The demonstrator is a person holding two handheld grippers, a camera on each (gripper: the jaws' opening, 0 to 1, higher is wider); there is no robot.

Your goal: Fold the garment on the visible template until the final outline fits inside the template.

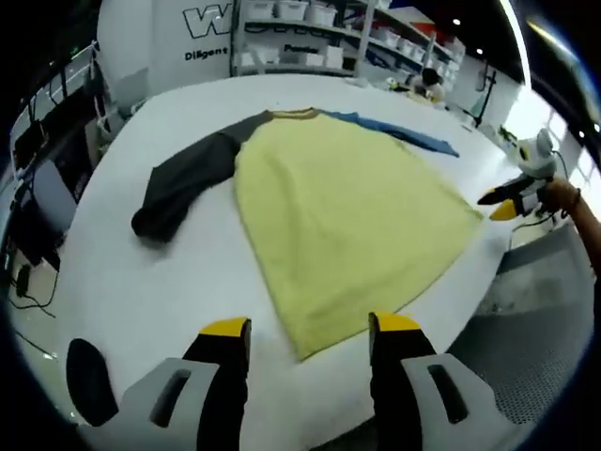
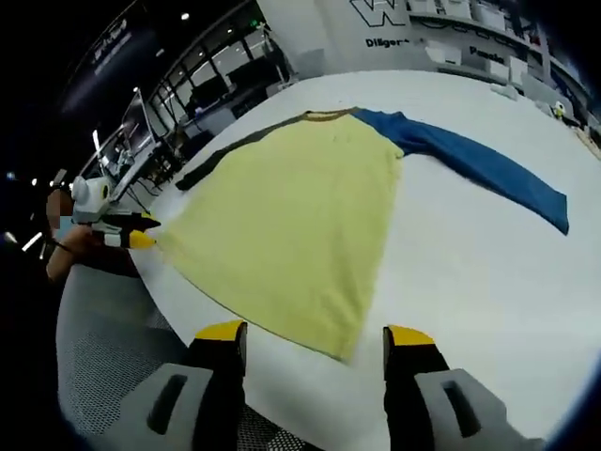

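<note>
A long-sleeved shirt lies flat on the white table (image 1: 141, 282), collar at the far end. Its body (image 1: 347, 207) (image 2: 291, 216) is yellow, with one dark grey sleeve (image 1: 183, 183) (image 2: 221, 155) and one blue sleeve (image 1: 413, 136) (image 2: 488, 169). My left gripper (image 1: 310, 329) is open just short of one hem corner, near the table's edge. My right gripper (image 2: 315, 334) is open at the other hem corner, nothing between its jaws. Each gripper also appears, held in a hand, in the other's view: the right gripper (image 1: 516, 197) and the left gripper (image 2: 117, 225), both beside the hem.
Shelves with white bins (image 1: 310, 14) and a white wall with lettering (image 2: 423, 19) stand beyond the table. A black object (image 1: 89, 376) lies at the near table edge. Grey mesh surface (image 2: 103, 329) (image 1: 535, 329) sits below the edge. Cables (image 1: 23, 282) hang at the left.
</note>
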